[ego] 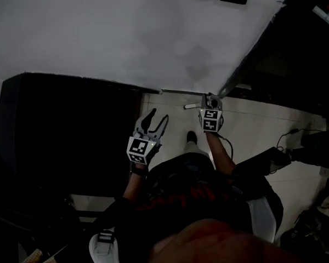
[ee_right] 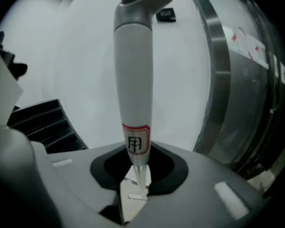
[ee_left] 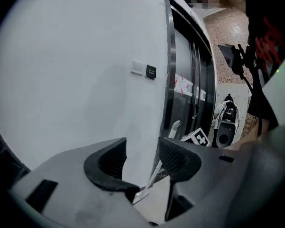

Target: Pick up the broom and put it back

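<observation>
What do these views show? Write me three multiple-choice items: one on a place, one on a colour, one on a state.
1. Where is the broom's pale grey plastic handle?
A flat on the floor tiles
B between the right gripper's jaws
C hung on a wall hook

2. What colour borders the handle's label?
A red
B blue
C green

3. How do the left gripper's jaws stand?
A shut on a cloth
B shut on the handle
C apart, holding nothing

Key:
1 B: the right gripper view shows the jaws clamped on the handle's lower end.
2 A: a red frame rings the label.
3 C: the left gripper view shows an open gap between the pads.
</observation>
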The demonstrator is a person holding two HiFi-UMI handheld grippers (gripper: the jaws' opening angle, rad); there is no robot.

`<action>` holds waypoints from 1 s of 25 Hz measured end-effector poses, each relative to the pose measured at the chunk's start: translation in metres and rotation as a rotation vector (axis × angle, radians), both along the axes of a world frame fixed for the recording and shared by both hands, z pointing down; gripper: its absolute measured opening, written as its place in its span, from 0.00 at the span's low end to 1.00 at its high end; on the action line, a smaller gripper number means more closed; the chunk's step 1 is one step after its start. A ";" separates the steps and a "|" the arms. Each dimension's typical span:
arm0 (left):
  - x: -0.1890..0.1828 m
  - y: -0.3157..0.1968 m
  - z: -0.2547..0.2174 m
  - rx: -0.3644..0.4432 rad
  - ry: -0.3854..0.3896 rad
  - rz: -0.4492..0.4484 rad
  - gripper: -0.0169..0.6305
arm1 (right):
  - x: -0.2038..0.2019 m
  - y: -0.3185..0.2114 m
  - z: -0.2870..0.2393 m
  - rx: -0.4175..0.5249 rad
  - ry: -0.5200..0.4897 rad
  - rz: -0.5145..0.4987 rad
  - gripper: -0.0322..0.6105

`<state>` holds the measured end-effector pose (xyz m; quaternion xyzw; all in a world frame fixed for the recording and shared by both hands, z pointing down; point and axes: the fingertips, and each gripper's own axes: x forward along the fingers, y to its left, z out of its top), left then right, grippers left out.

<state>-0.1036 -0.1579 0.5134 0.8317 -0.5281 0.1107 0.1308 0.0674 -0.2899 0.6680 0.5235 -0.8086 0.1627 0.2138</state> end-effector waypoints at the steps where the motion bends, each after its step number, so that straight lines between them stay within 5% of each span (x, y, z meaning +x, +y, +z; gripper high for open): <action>1: -0.001 0.006 -0.003 0.017 0.008 0.006 0.34 | 0.003 0.010 -0.023 0.036 -0.015 0.004 0.17; 12: -0.002 0.078 -0.050 0.130 0.088 0.059 0.40 | -0.004 0.135 -0.228 0.290 -0.107 -0.068 0.17; 20: -0.002 0.122 -0.068 0.169 0.138 0.080 0.43 | -0.016 0.228 -0.278 0.280 -0.134 -0.154 0.17; 25: 0.001 0.119 -0.052 0.123 0.122 0.083 0.43 | -0.008 0.239 -0.271 0.252 -0.161 -0.158 0.17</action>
